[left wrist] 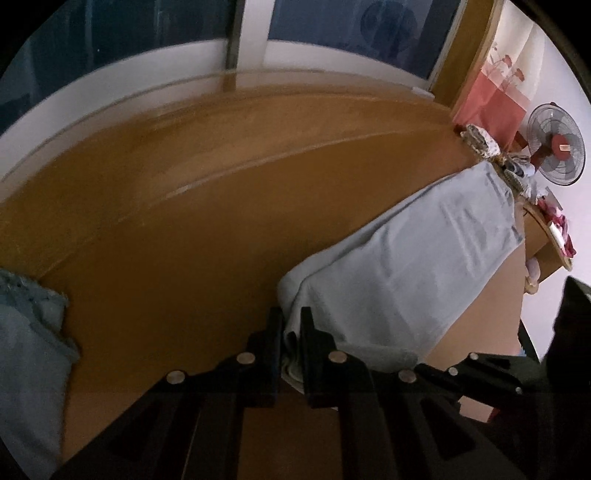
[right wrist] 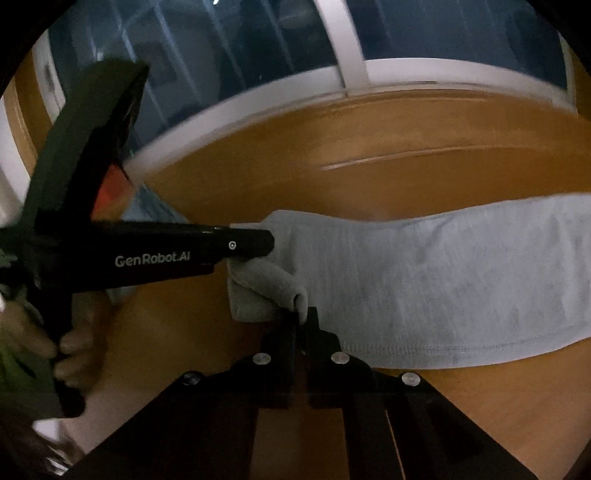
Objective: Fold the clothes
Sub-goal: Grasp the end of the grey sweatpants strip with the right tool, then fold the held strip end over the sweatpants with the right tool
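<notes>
claws both clamped on pale grey garment (right wrist: pixel 443 280): left claw (left wrist: pixel 291 325), right claw (right wrist: pixel 303 314), over wooden table (left wrist: pixel 184 221)

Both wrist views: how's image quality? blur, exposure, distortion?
Left wrist view: dim and underexposed, strong fisheye bending of the window frame, mild smear on the wooden table; the light grey garment stays readable. Right wrist view: heavier motion blur along the window frame and table, dark vignette corners, garment weave soft.
</notes>
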Action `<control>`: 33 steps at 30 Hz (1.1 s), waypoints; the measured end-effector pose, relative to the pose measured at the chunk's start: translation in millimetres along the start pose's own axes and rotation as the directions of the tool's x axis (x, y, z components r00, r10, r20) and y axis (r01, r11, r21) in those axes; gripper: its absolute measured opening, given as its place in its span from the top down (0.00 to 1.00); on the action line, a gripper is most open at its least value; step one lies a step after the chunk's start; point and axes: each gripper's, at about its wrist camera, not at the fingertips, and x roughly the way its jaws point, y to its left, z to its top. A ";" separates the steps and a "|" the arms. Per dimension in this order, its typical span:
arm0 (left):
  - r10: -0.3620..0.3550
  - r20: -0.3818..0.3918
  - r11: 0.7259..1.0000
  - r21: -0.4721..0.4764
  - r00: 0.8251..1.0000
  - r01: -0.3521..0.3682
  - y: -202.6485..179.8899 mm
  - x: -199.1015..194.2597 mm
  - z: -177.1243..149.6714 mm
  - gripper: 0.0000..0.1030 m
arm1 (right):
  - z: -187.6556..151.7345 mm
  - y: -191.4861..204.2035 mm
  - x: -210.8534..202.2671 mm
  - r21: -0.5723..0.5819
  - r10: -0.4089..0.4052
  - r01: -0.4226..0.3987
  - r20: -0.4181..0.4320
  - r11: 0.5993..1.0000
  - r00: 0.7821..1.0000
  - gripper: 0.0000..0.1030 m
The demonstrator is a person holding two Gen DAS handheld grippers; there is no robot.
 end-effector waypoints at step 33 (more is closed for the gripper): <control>-0.080 -0.059 0.976 0.198 0.995 0.090 -32.4 -33.1 2.3 0.55 | 25.9 -82.2 -47.2 0.234 -0.234 0.202 0.121 0.951 0.965 0.65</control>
